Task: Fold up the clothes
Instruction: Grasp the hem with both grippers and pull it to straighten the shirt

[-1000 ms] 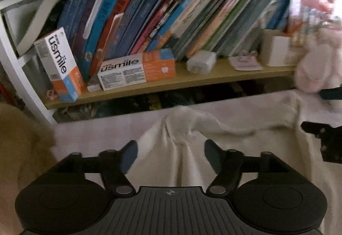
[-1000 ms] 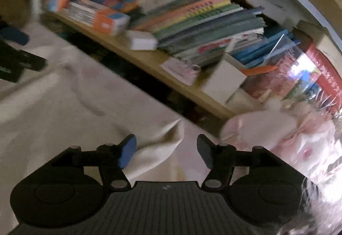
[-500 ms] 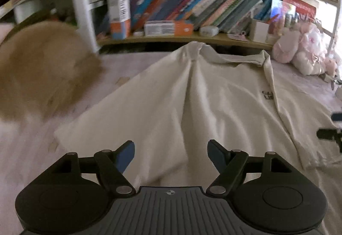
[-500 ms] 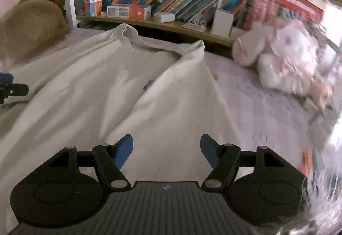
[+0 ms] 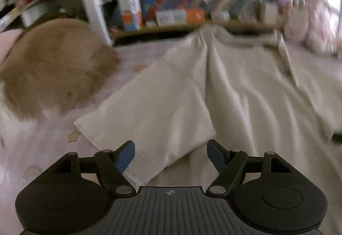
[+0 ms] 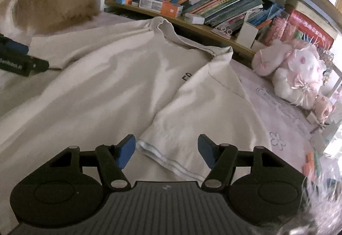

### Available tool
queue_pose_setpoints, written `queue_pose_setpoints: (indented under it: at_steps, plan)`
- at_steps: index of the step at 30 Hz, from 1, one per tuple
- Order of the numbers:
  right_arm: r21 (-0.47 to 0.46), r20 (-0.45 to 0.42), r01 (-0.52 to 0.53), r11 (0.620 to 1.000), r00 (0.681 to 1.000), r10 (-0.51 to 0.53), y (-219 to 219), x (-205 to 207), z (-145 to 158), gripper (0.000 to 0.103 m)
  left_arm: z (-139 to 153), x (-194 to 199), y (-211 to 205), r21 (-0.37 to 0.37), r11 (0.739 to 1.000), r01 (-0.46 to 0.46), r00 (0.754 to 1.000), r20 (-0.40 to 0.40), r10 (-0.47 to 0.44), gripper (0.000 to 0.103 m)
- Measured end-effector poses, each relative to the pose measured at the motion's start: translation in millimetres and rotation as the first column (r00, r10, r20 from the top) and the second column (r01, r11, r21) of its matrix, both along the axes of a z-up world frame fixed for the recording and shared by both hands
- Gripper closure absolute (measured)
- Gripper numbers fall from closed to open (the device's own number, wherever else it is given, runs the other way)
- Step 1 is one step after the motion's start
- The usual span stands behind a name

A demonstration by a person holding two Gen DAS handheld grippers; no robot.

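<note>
Both tongs gape wide, holding nothing. L tongs [image 5: 170, 154] hover over the shirt [image 5: 245, 93] sleeve hem at 12; R tongs [image 6: 166, 150] over the other sleeve [image 6: 198, 128] hem, likely for reaching both sleeves. Shirt lies spread on bed [image 6: 277, 106], collar toward shelf [image 6: 213, 30] at 12.

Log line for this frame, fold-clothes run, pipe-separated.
stage: pre-grasp | left gripper: open, over sleeve hem | right gripper: open, over other sleeve hem | cream T-shirt: spread on bed, unfolded | nothing held
</note>
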State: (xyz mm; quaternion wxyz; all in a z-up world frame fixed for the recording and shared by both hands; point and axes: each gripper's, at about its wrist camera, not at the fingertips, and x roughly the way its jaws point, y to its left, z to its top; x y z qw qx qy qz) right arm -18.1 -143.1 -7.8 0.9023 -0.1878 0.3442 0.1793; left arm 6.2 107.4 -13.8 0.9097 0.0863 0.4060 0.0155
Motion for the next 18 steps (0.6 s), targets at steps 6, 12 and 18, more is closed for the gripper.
queue_pose_setpoints:
  at_steps: [6,12,18]
  plan:
    - [-0.010,-0.039,-0.005,1.000,0.999,0.004,6,13,-8,0.051,-3,14,14,-0.059,0.998,-0.021,1.000,-0.017,0.020,0.080]
    - [-0.001,-0.081,0.007,1.000,0.997,-0.007,8,25,-9,0.079,0,19,39,-0.075,0.997,-0.001,1.000,-0.013,0.000,0.091]
    - [0.022,-0.128,0.010,1.000,0.992,-0.007,8,30,-8,0.070,3,25,57,-0.122,0.990,-0.076,0.997,-0.004,0.077,0.093]
